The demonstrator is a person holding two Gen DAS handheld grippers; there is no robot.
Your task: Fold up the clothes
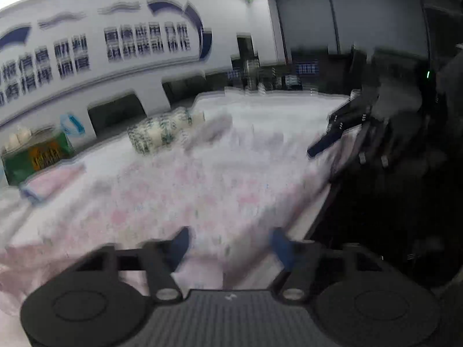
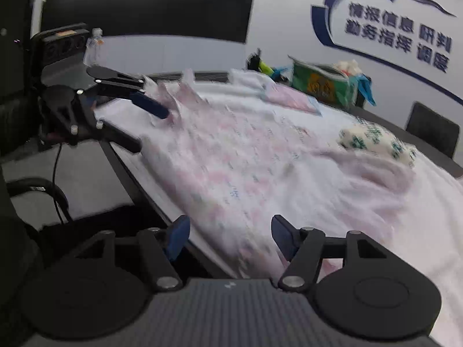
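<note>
Pink floral garment [image 2: 231, 159] spread flat on table [image 2: 150, 190], hem along near edge, ready for fold. My left gripper [image 1: 230, 243] and right gripper [image 2: 230, 232] both low at that near edge, one toward each end, I judge to lift together. Both jaws apart, cloth between, pads not pressing. Motion blur hides print detail. Folded pieces [image 2: 289, 94] and green box [image 2: 324, 85] at far side, contents unclear.
</note>
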